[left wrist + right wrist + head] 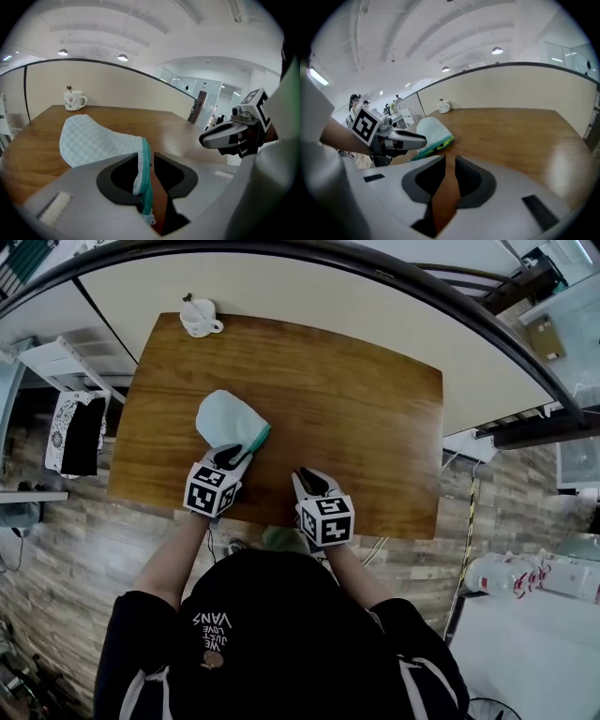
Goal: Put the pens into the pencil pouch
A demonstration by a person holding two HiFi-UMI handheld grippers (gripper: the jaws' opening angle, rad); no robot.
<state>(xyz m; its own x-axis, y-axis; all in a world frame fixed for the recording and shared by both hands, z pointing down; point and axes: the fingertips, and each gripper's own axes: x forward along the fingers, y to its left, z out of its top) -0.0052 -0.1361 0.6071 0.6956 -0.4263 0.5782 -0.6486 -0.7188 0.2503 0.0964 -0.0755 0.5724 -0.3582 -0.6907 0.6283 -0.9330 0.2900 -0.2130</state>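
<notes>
Lying left of centre on the wooden table [366,409], the pencil pouch [225,418] is resting with its teal zipper edge between the jaws of the left gripper [230,457]. These jaws are standing released, with a gap beside the fabric. The right gripper [314,482] is hovering at lower centre, its jaws slightly apart and grasping nothing.

Pale checked pouch [230,420] (teal zip [261,439]) on brown wood-grain table [356,418].

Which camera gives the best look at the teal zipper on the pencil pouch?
The left gripper view: the teal zipper stands close up in the foreground. The head view shows only a short teal strip at the pencil pouch's edge; the right gripper view shows it small and distant.
</notes>
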